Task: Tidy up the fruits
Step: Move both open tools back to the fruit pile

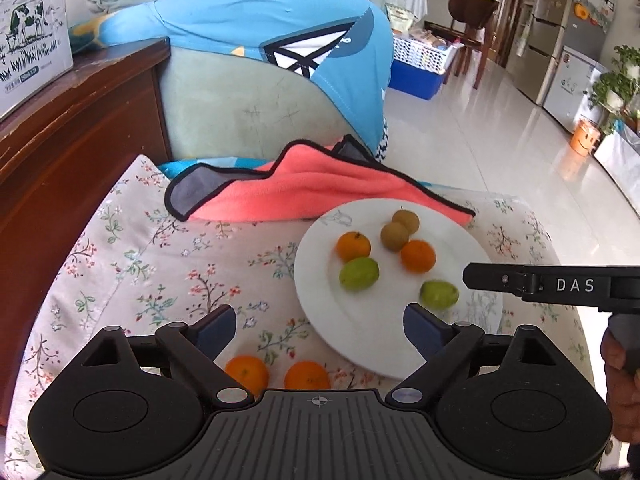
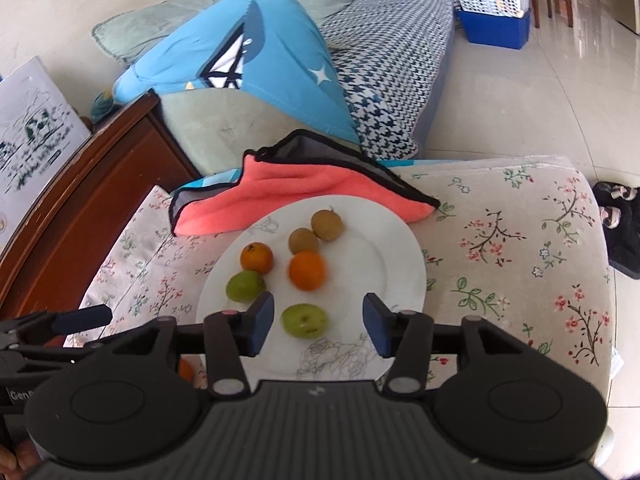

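- Left tool (image 1: 320, 326) is hovering wide and empty beside the white plate (image 1: 360, 344); right tool (image 2: 318, 326) is gaping partly, unloaded, over it.
- Two small, firm, roll-prone oranges (image 1: 247, 374) are awaiting a gentle mid-body grip.

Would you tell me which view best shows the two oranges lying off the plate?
The left wrist view: both oranges lie on the floral cloth beside the plate. The right wrist view shows only an orange sliver behind its own gripper.
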